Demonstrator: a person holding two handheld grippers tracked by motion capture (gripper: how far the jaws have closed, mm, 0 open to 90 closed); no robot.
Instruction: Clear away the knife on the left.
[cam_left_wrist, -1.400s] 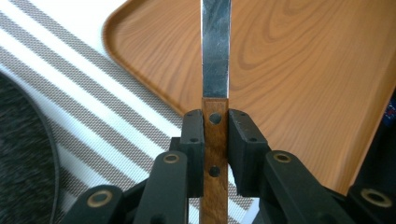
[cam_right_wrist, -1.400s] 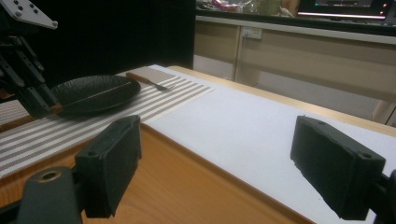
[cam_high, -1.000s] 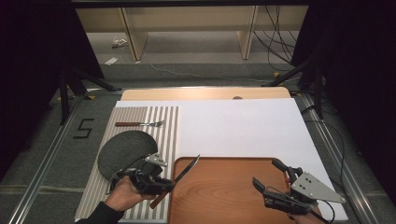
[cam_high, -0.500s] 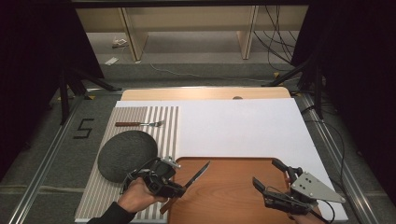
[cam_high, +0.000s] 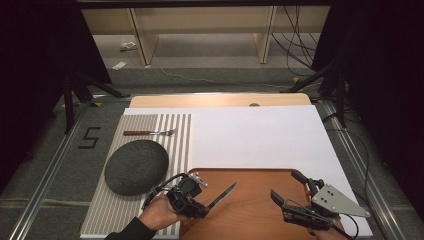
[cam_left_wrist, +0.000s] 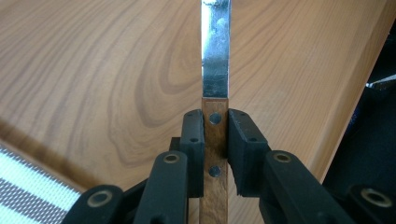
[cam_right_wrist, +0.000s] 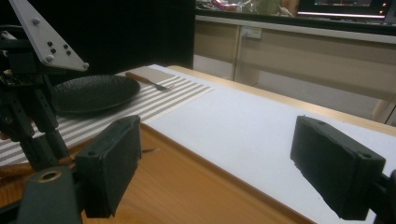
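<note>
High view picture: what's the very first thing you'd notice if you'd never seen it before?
Probably the knife, pinched by its wooden handle in the left gripper and pointing its shiny blade out over the wooden tray. Next, the round dark plate on the striped mat, with a fork lying beyond it.

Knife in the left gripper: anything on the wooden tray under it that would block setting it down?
Nothing visible. The knife hangs over bare wooden tray; the right gripper sits open at the tray's right side, apart from the blade.
</note>
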